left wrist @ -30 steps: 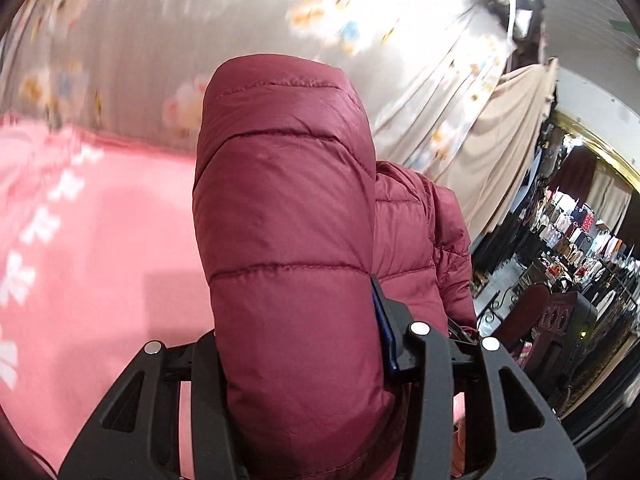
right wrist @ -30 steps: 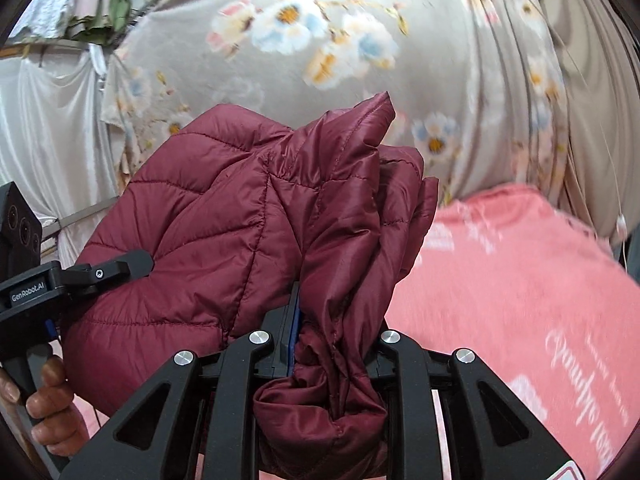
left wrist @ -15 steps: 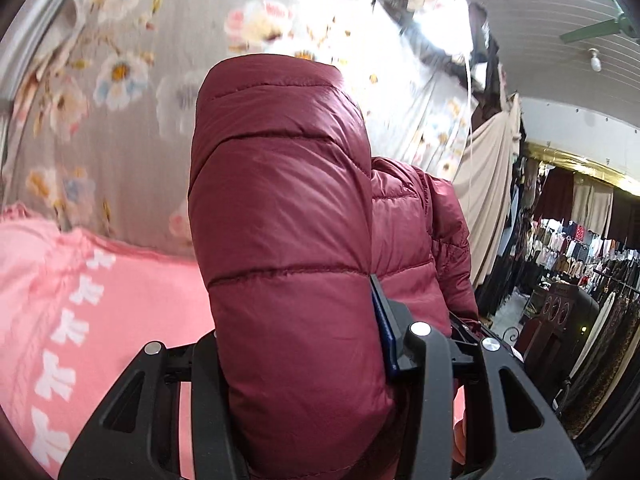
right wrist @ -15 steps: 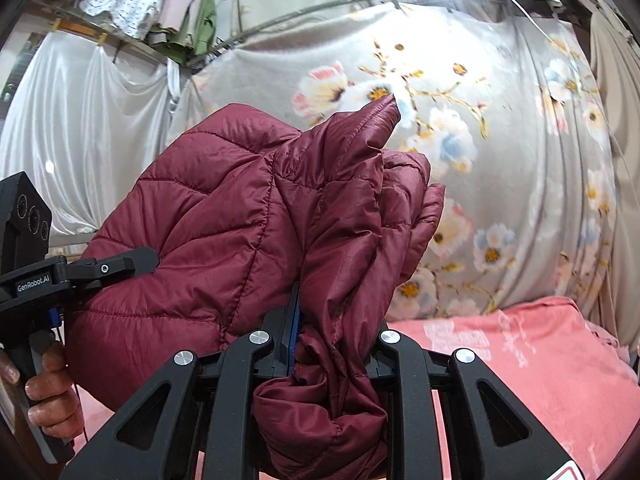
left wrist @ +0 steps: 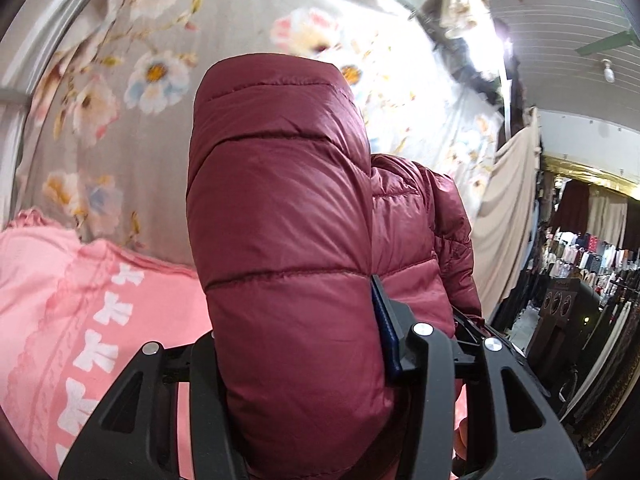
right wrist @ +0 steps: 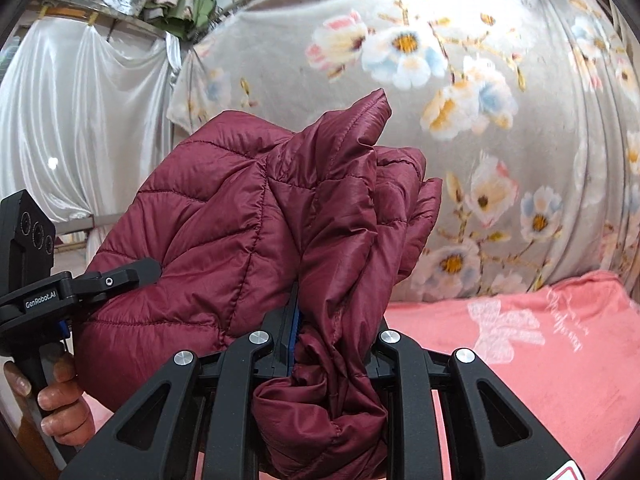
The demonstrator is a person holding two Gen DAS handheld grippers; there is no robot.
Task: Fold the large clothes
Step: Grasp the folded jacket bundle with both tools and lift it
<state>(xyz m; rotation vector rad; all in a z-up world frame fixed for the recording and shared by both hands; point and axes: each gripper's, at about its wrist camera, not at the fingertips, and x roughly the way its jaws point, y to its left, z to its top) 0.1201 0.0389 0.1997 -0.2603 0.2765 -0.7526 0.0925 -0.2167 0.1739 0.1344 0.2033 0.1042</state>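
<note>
A maroon quilted puffer jacket (left wrist: 280, 220) is held up in the air by both grippers. My left gripper (left wrist: 296, 320) is shut on a thick padded part of it, which fills the middle of the left wrist view. My right gripper (right wrist: 332, 320) is shut on a bunched fold of the jacket (right wrist: 248, 232). The left gripper body (right wrist: 36, 280) and the hand holding it show at the left edge of the right wrist view, against the jacket's far side. The lower part of the jacket is hidden.
A pink printed bedspread (right wrist: 540, 344) lies below, also in the left wrist view (left wrist: 80, 320). A grey floral curtain (right wrist: 460, 100) hangs behind. White drapes (right wrist: 80, 120) hang at the left. Clothes racks and a dark cabinet (left wrist: 568, 320) stand to the right.
Both grippers have risen and tilted upward with the jacket: the pink bedspread has sunk lower in both views and more curtain and ceiling show. The grips are unchanged.
</note>
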